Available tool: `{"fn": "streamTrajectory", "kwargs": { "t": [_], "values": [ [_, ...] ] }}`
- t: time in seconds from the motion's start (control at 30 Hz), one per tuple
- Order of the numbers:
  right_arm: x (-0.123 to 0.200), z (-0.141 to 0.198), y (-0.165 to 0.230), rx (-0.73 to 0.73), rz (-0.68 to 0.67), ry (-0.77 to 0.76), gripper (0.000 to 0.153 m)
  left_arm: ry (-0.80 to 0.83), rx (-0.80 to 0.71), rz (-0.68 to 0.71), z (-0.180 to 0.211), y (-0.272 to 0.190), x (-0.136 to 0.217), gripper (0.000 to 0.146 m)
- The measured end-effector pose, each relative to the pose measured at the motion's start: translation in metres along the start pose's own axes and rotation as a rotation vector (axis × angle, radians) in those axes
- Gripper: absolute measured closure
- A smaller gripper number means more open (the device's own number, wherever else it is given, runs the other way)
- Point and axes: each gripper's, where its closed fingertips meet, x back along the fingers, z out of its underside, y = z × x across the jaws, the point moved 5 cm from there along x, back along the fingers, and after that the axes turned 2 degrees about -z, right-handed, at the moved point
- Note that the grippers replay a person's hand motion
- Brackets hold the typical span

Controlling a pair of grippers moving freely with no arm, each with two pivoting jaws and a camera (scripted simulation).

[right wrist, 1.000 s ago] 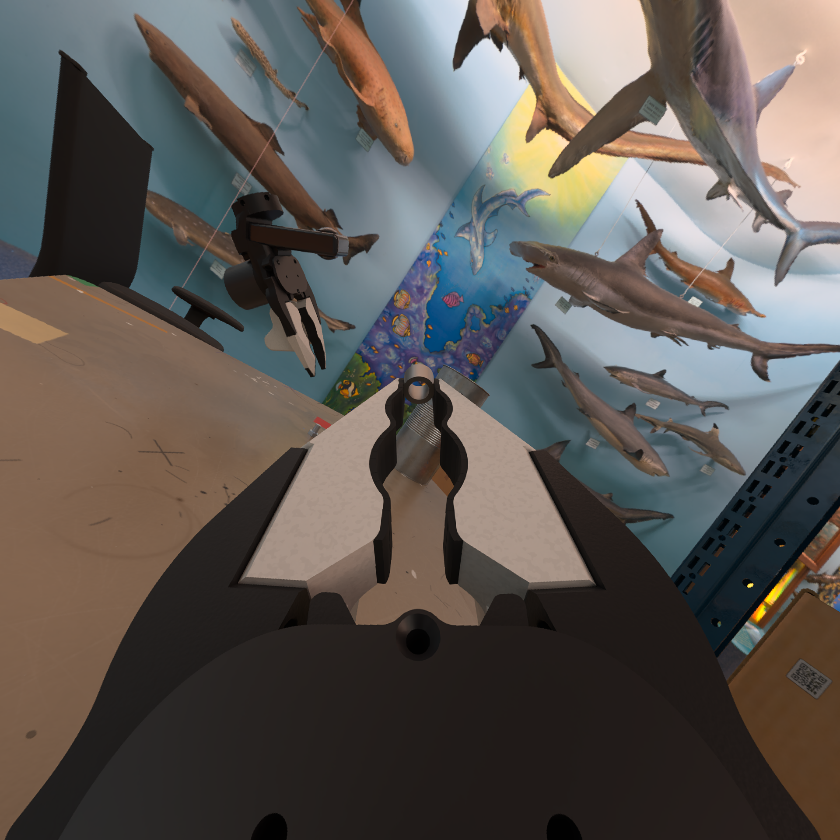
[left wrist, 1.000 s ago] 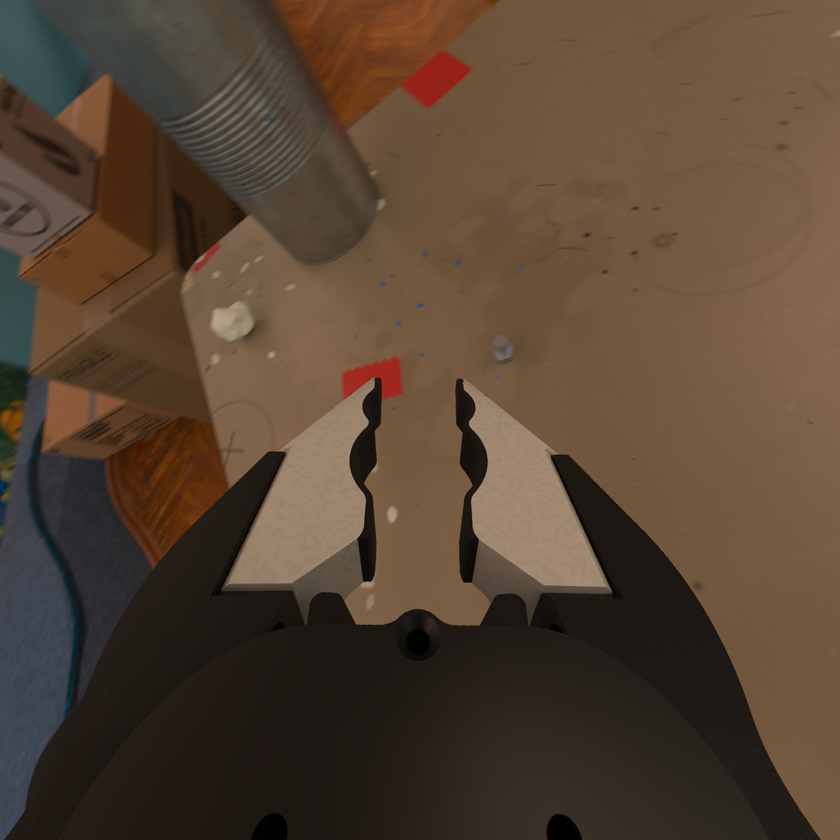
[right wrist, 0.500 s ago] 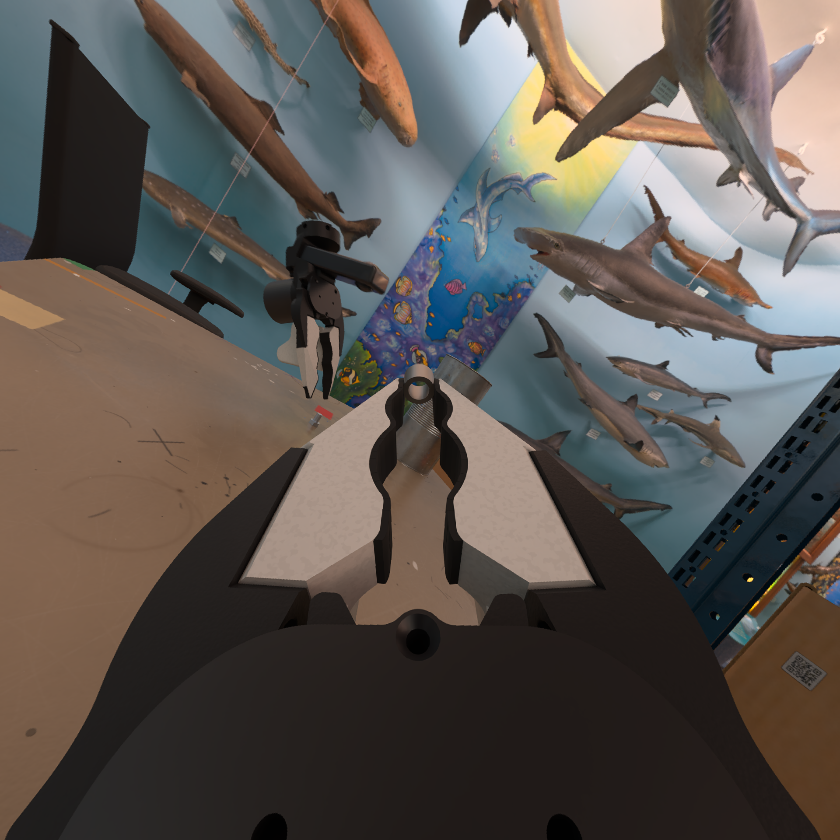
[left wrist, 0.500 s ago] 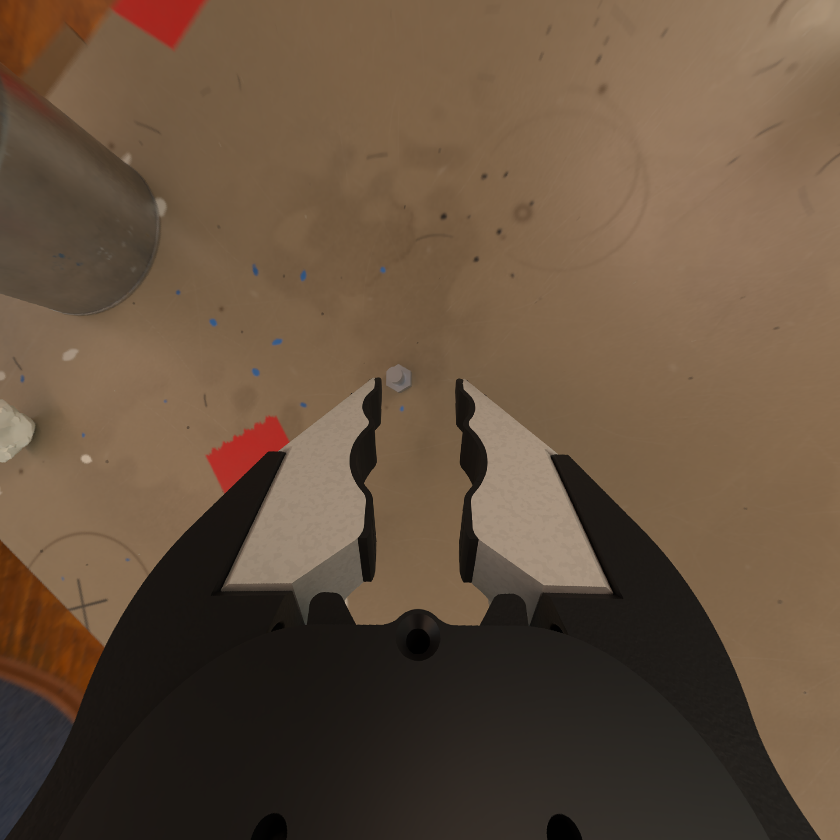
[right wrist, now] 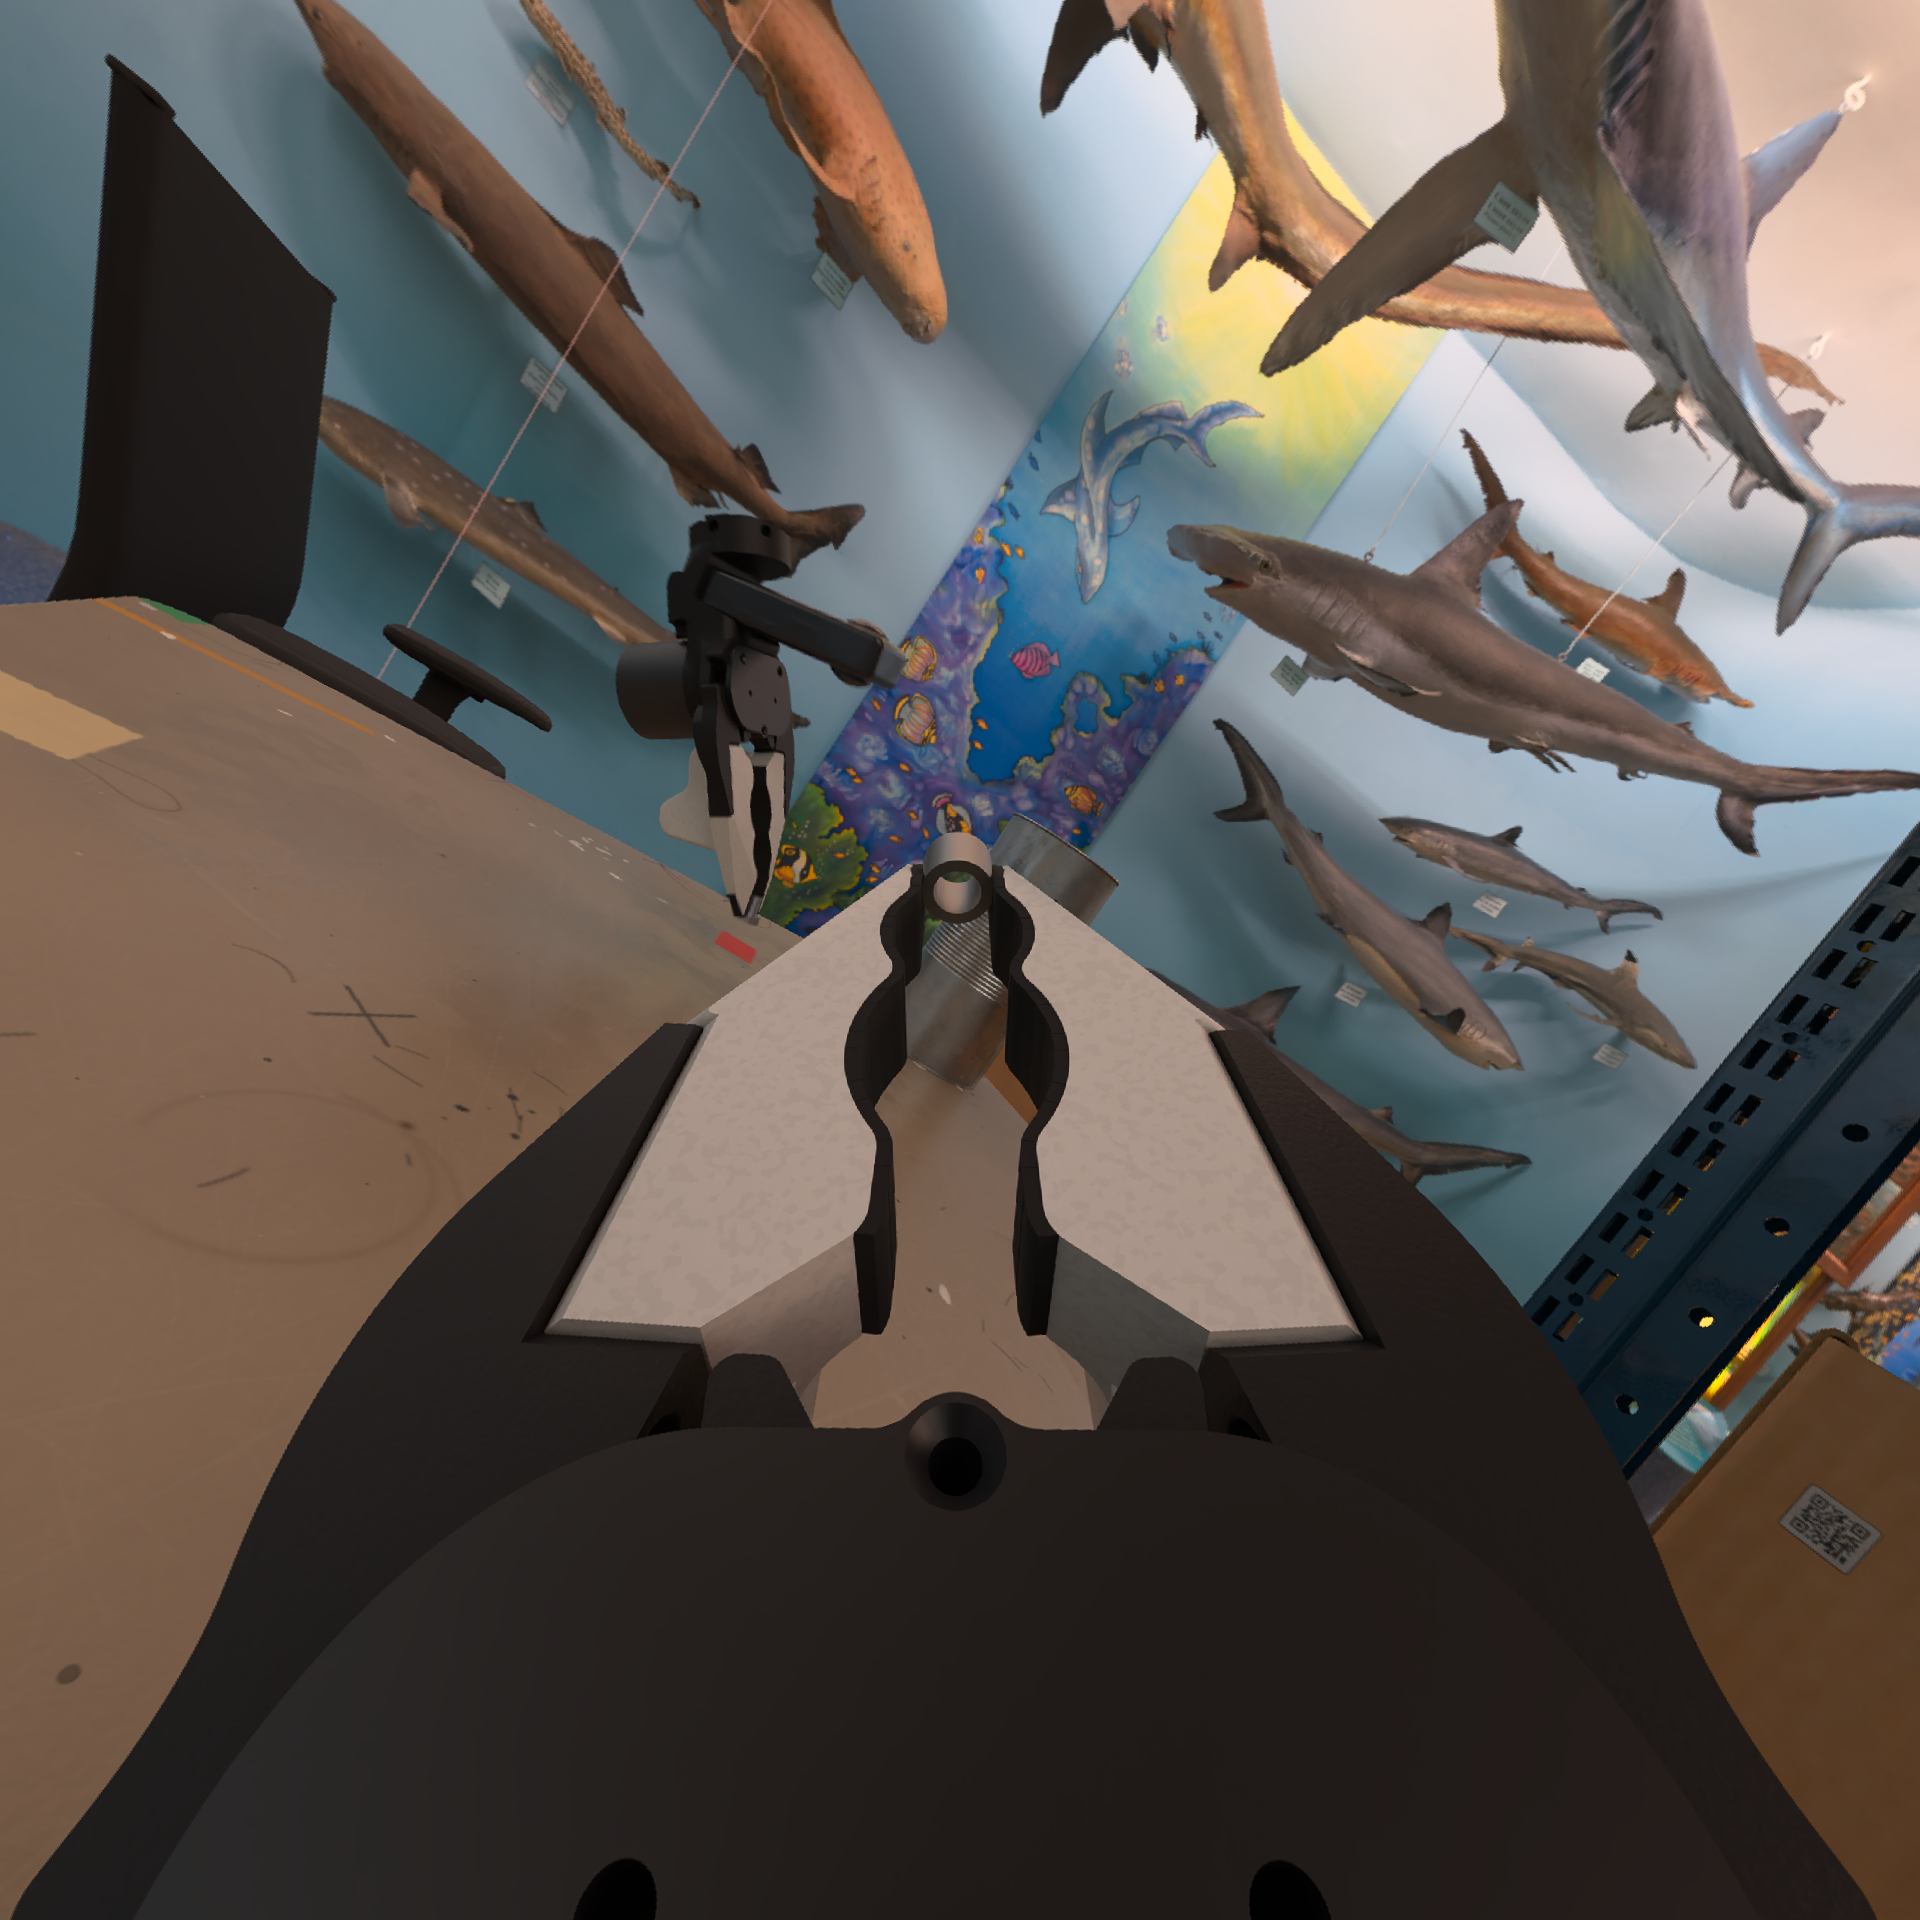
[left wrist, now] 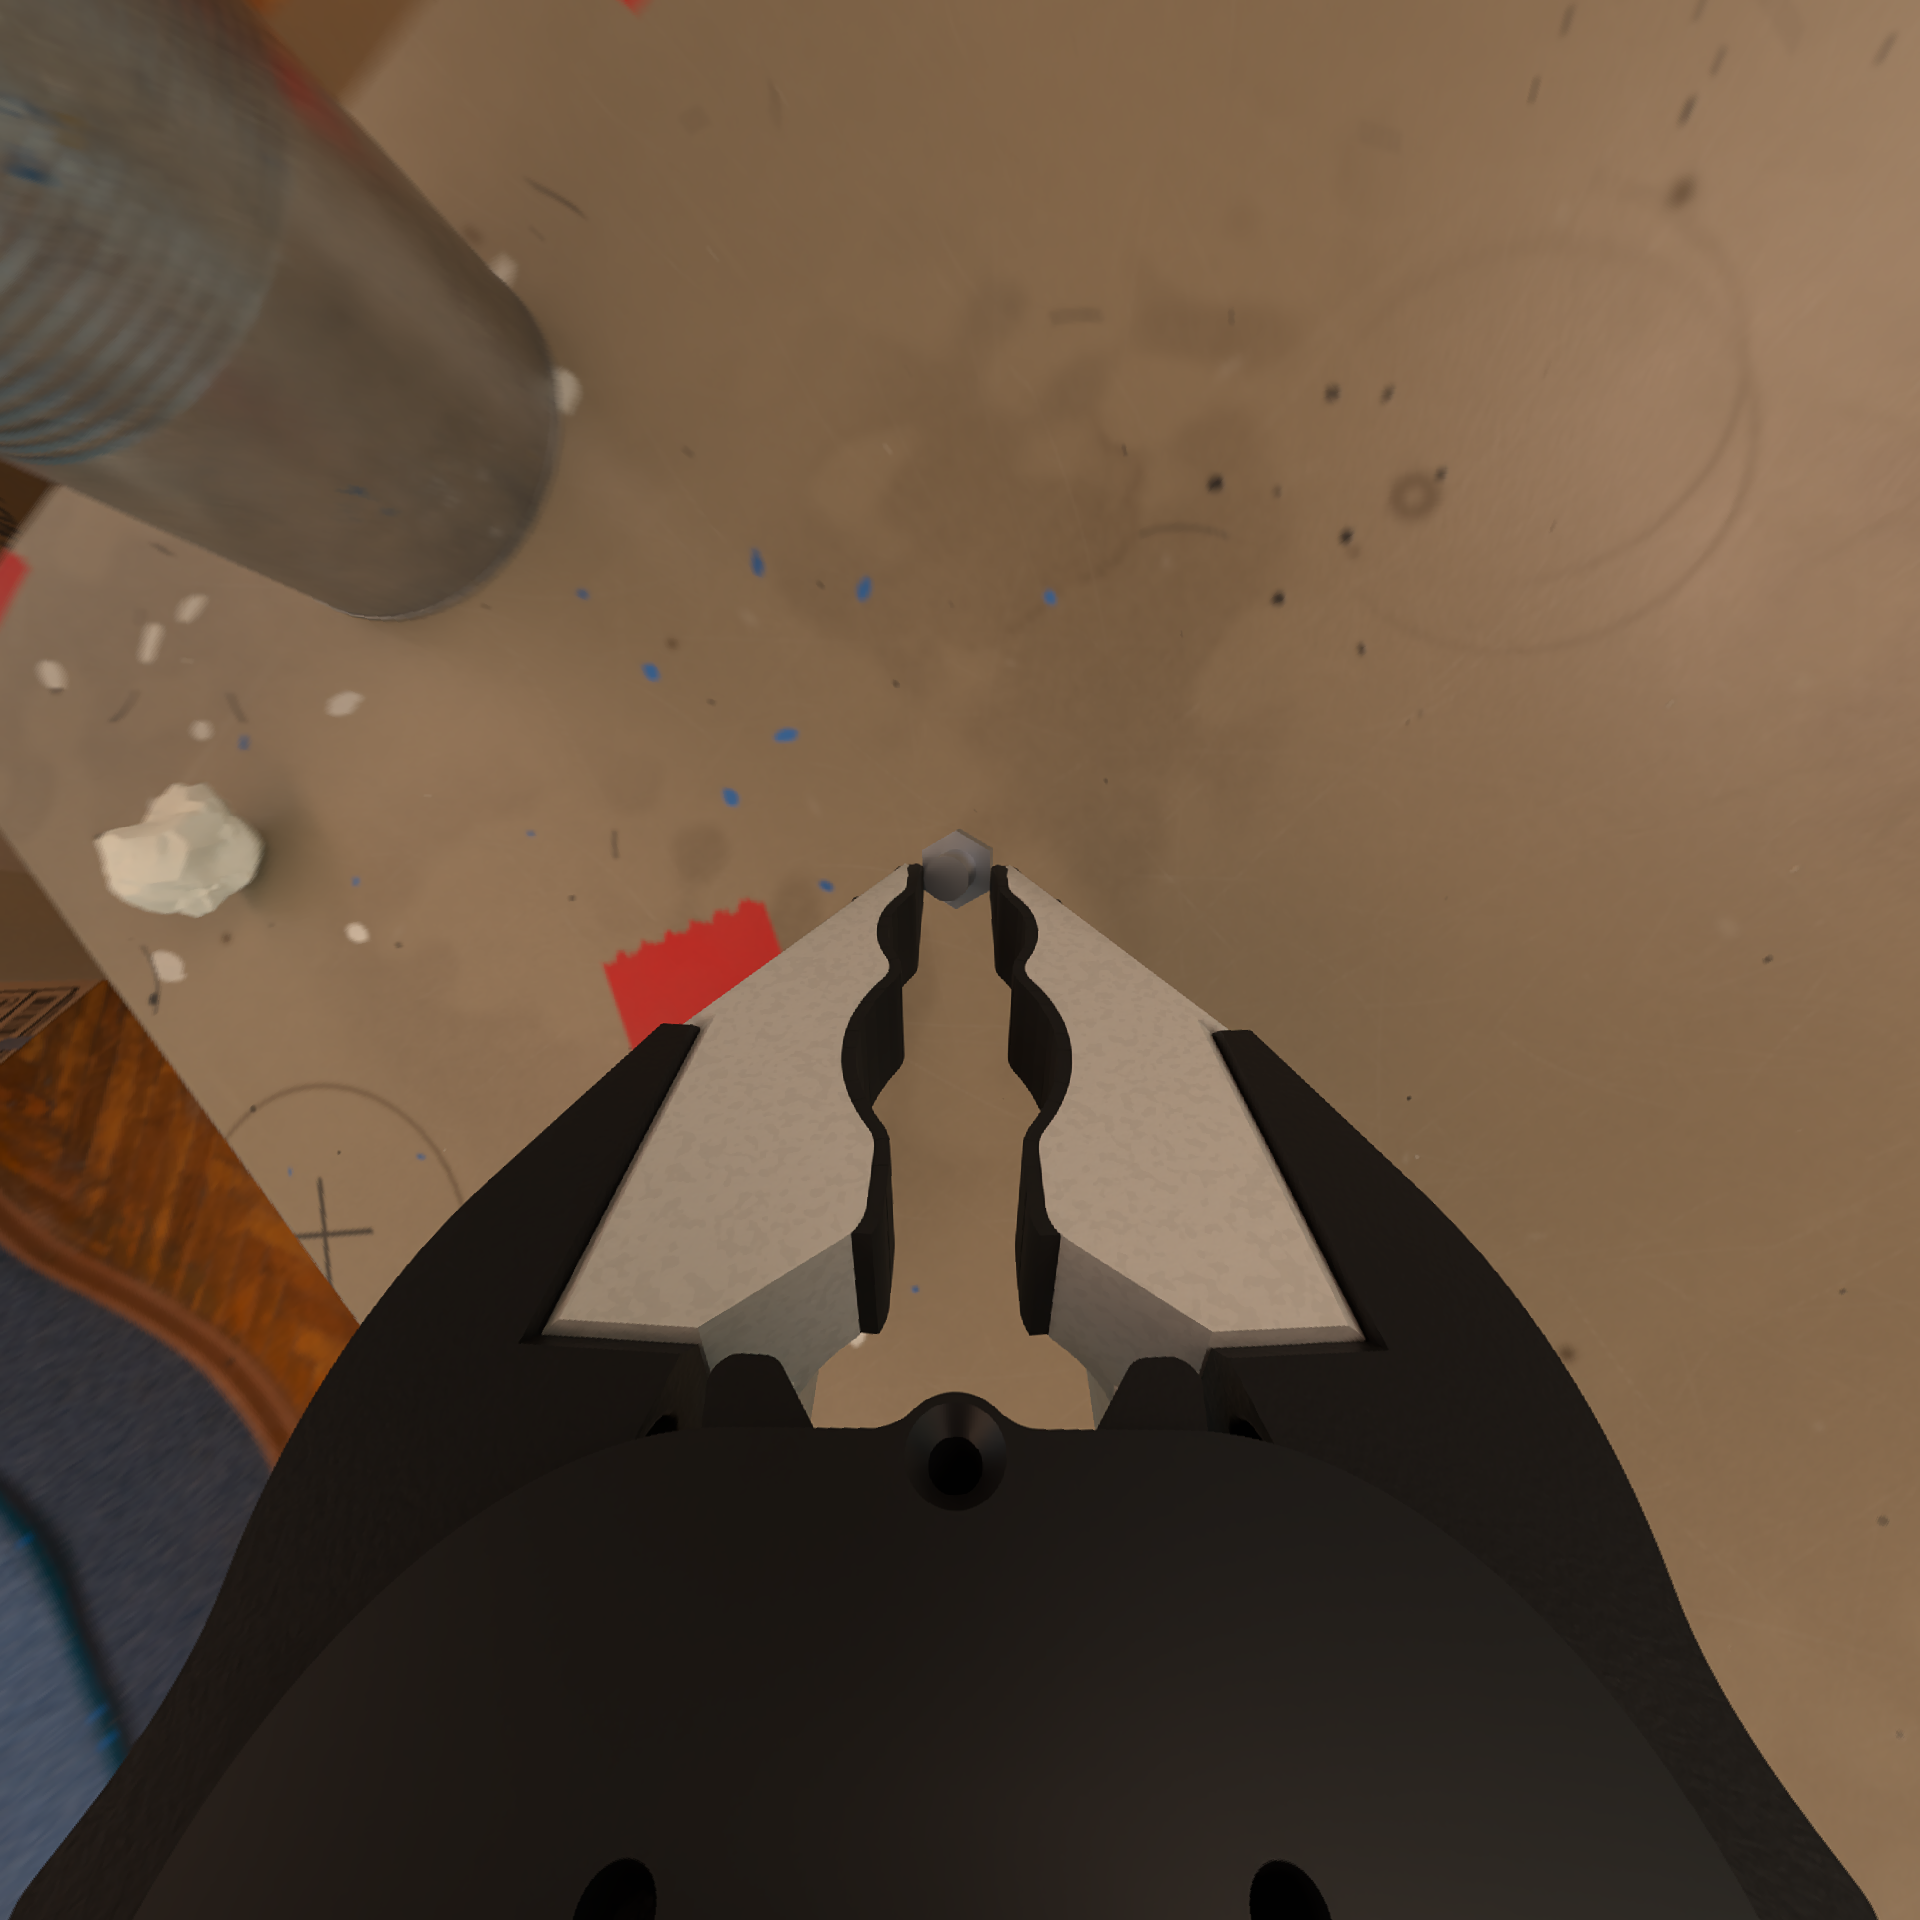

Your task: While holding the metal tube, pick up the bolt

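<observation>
Between the tips of the left tool, at the centre of the left wrist view, sits the bolt, its grey hex head just proud of the fingertips. The jaws are closed to a narrow gap and both tips appear to touch the head, so I judge the bolt pinched, though whether it has left the tabletop cannot be told. The approach from straight above suits so small a part: only the very tips need reach it, and the scalloped recesses behind them stay empty.

At 10 o'clock in that view the metal tube looms large and blurred, its threaded band toward the top left. The right tool has it clamped near its open end, the jaws drawn in on the tube, which slants down and away to the tabletop side. Keeping it raised and to one side leaves the bolt's spot free for the other tool, seen in the right wrist view at 11 o'clock with its tips down at the tabletop beside a red tape patch.

Half a second ago the left jaws stood wide with the bolt ahead of the left tip; now they have narrowed around it. A white crumpled lump has come into view at 9 o'clock. The right tool's hold on the tube looks unchanged.
</observation>
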Motion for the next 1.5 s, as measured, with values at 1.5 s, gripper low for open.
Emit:
{"fn": "streamTrajectory", "kwargs": {
  "t": [1.5],
  "values": [
    [0.002,0.000,-0.005,-0.021,0.043,-0.010,0.141,-1.290,-0.072,-0.467,-0.081,-0.002,0.217,0.133]
  ]
}}
